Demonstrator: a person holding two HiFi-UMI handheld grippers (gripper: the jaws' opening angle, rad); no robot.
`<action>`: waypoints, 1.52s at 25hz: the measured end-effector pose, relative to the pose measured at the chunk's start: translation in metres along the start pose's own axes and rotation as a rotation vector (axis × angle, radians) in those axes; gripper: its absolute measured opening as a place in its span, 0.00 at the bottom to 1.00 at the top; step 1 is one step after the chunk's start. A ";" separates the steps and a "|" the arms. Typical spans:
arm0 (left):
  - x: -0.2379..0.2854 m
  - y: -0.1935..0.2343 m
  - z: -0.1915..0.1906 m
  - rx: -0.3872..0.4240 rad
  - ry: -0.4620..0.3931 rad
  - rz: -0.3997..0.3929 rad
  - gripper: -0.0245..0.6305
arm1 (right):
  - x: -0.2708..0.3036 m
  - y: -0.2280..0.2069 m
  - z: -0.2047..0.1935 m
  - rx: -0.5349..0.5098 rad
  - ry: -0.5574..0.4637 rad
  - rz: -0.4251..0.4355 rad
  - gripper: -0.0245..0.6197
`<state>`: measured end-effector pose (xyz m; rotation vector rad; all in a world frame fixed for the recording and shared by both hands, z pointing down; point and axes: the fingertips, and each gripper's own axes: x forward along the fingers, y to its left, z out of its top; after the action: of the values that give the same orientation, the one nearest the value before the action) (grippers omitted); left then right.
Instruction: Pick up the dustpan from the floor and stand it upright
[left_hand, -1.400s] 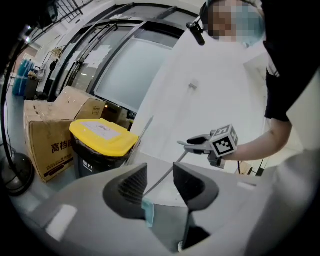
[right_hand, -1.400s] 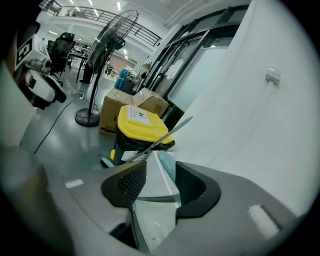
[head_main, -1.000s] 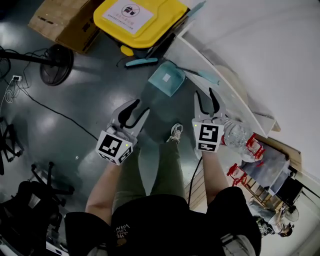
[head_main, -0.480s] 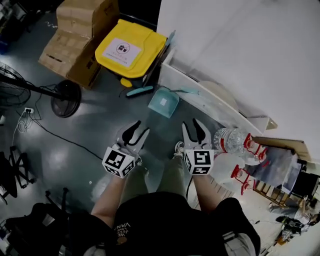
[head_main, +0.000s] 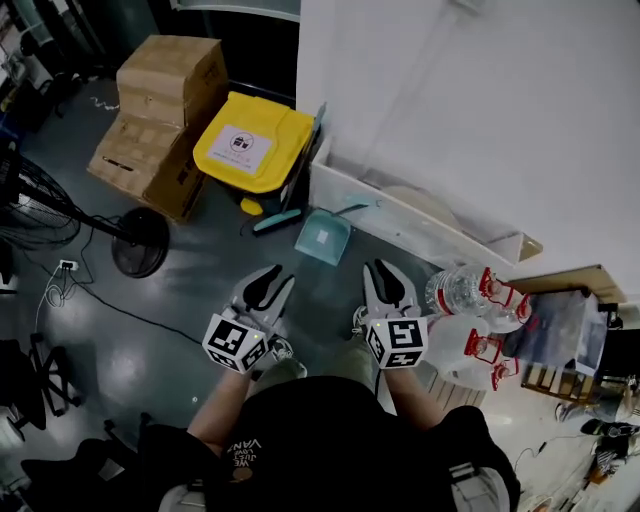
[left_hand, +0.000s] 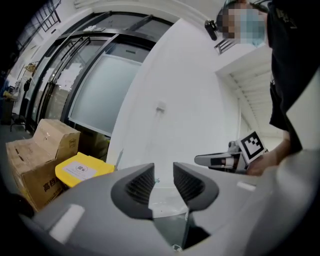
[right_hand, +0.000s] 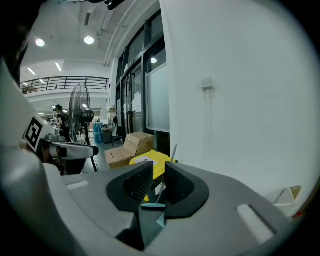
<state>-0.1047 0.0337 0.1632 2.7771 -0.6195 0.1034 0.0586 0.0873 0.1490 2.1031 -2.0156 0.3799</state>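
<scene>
- Dustpan (head_main: 323, 238) is on the floor (head_main: 200, 300), far of both grippers, just beside the white ledge (head_main: 400, 215) and right of the yellow bin (head_main: 250, 145).
- From above I can't tell if it's propped upright or lying flat, so done or not done is unclear.
- Left gripper (head_main: 278, 277): jaws part open, nothing between them.
- Right gripper (head_main: 383, 270): jaws closing, narrow gap, empty.
- Both are well apart from the pan. If it's flat, the pick-up and stand-up are all left.

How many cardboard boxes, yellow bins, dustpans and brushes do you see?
Cardboard boxes: 2
Yellow bin: 1
Dustpan: 1
Brush: 1
Total: 5
</scene>
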 end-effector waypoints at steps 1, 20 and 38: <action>-0.003 -0.001 0.005 0.006 -0.005 -0.004 0.30 | -0.004 0.004 0.005 0.002 -0.011 0.002 0.13; -0.083 -0.006 0.042 0.113 -0.025 0.008 0.22 | -0.072 0.054 0.028 0.060 -0.066 0.046 0.04; -0.116 -0.013 0.038 0.119 -0.061 0.055 0.12 | -0.069 0.091 0.008 0.025 -0.016 0.142 0.04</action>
<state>-0.2041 0.0804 0.1087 2.8874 -0.7278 0.0697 -0.0346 0.1460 0.1163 1.9896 -2.1872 0.4143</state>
